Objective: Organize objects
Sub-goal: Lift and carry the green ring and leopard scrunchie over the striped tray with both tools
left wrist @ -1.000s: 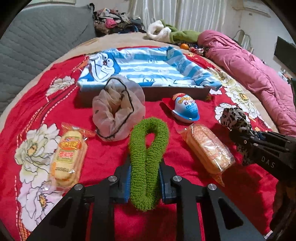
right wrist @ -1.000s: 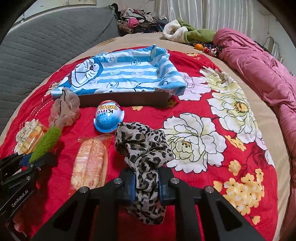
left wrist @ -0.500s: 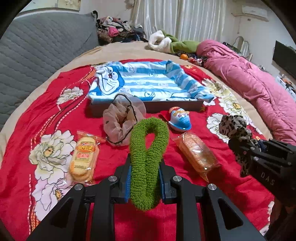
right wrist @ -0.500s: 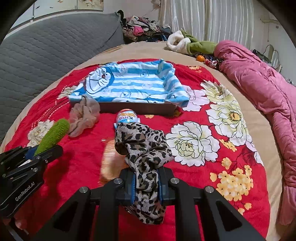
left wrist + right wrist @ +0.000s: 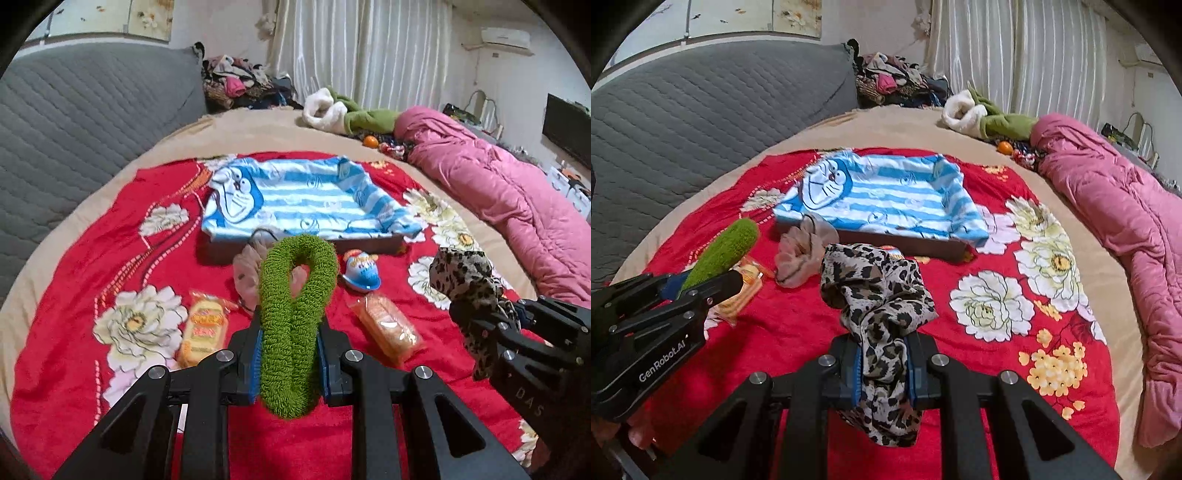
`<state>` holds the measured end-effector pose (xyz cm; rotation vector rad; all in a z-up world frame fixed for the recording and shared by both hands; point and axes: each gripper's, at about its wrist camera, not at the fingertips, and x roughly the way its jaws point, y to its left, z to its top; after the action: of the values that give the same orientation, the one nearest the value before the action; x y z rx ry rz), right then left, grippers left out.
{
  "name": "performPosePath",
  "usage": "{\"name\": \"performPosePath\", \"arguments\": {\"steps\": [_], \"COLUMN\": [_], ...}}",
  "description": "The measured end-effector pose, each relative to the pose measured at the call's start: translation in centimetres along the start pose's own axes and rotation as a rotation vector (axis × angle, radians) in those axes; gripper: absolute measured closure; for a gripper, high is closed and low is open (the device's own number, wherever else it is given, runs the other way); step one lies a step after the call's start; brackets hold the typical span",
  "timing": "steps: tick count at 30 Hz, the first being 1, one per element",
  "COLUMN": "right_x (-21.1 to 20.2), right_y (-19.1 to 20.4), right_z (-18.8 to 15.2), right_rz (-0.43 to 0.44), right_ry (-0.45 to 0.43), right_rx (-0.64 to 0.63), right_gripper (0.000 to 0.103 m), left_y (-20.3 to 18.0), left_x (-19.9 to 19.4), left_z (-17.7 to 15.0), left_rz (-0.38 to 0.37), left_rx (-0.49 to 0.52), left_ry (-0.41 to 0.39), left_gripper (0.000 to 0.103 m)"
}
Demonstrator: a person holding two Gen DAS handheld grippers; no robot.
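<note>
Your left claw is clamped on a fuzzy green terry-cloth scrunchie, squeezed into a long loop that stands up between the blue pads, lifted above the red flowered blanket. Your right claw is closed on a limp leopard-print fabric scrunchie, its folds spilling above and below the pads.

Take the shallow brown tray lined with a blue-and-white striped cartoon-cat cloth as your landmark. Just in front of its near wall lies one sheer beige scrunchie, half hidden behind the green loop in the left view. Nearer you than the tray lie one blue-and-white egg-shaped toy and two wrapped snack packets: a yellow one and an orange one. In the right view the egg and the orange packet are almost wholly hidden behind the leopard scrunchie.
</note>
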<state>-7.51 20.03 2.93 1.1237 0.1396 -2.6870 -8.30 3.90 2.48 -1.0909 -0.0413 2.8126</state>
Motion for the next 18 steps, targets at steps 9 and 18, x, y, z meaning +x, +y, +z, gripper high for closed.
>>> {"name": "performPosePath", "arguments": {"steps": [9,18], "right_x": [-1.9,-2.8], "right_y": [1.1,1.1], "right_z": [1.4,3.4], "right_rz": [-0.001,-0.009], "right_ry": [-0.051,-0.088], "right_rx": [-0.016,-0.024], "right_gripper": [0.085,0.085], "left_y": [0.2,0.3], "left_x": [-1.4,-1.9], "left_z": [1.9,4.4], "left_rz": [0.008,0.012], "left_rx": [0.009,0.021], "left_ry": [-0.046,-0.077], "left_gripper": [0.079,0.079]}}
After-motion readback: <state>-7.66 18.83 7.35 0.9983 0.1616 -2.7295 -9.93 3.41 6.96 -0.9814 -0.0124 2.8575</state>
